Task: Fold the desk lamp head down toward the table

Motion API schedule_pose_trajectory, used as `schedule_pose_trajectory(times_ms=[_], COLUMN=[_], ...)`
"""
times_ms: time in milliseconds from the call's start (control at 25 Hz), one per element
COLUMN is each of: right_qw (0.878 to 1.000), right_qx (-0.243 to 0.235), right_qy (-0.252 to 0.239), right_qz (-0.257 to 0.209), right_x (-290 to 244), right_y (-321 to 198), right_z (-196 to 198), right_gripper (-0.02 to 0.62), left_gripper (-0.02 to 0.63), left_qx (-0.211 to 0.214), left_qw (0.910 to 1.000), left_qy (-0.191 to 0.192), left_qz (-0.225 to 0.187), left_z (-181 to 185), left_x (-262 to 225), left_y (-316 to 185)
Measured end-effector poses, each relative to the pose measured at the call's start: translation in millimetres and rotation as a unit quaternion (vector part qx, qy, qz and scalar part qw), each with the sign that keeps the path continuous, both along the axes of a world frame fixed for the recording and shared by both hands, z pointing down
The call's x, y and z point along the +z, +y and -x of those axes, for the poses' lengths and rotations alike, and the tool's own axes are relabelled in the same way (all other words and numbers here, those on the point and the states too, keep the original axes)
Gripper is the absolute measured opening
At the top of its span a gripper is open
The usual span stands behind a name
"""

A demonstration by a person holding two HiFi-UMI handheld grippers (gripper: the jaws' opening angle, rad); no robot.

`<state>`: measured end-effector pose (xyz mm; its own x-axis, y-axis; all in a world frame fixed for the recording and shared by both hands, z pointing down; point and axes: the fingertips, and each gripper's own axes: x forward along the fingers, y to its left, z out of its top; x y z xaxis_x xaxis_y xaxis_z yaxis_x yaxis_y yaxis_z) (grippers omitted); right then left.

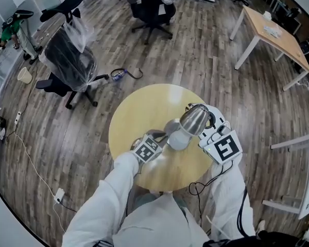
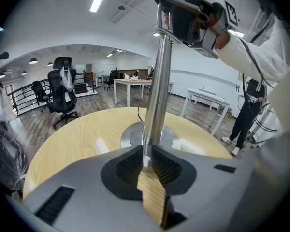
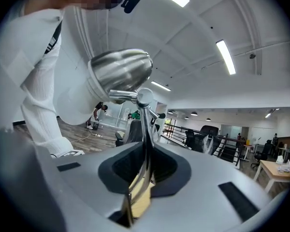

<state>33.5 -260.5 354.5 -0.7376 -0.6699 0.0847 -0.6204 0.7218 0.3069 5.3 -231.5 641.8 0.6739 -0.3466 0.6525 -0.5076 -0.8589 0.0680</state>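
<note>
1. The desk lamp (image 1: 188,125) stands on the round yellow table (image 1: 139,117), right of centre, with its disc base (image 2: 150,134) flat on the top.
2. The lamp head (image 3: 121,71), a brushed-metal cone, sits up at the top of the stem. It's tilted, with the open end angled down and to the left in the head view.
3. The left gripper (image 2: 147,156) is low on the upright pole (image 2: 159,81), just above the base. Its jaws are clamped on the metal, with the dark pads pressing from both sides.
4. The right gripper (image 3: 146,146) is up high, pinching the thin chrome arm (image 3: 144,124) just below the head's pivot. Those jaws are nearly together around it.
5. White sleeves reach in from the near edge of the table, one to each gripper.
6. Further out there's wood-plank floor, an office chair (image 1: 67,60) wrapped in clear plastic to the left, and a wooden desk (image 1: 275,32) at the upper right.
</note>
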Motion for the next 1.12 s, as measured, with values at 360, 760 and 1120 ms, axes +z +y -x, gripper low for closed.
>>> schedule_pose_trajectory(times_ms=[360, 760, 1120], right_qw=[0.999, 0.995, 0.976], right_qx=[-0.023, -0.017, -0.044], right_qy=[0.023, 0.092, 0.171], right_qz=[-0.036, -0.040, -0.129], right_x=[-4, 17, 31], right_y=[12, 32, 56], right_z=[12, 14, 30], right_gripper=[0.038, 0.038, 0.044], left_gripper=[0.046, 0.046, 0.046], left_qx=[0.025, 0.032, 0.048], left_qw=[0.9987, 0.9985, 0.9974], left_qy=[-0.034, -0.023, -0.018], left_qz=[0.029, 0.039, 0.050], left_z=[-4, -7, -8], left_x=[25, 32, 30], left_y=[0, -2, -2])
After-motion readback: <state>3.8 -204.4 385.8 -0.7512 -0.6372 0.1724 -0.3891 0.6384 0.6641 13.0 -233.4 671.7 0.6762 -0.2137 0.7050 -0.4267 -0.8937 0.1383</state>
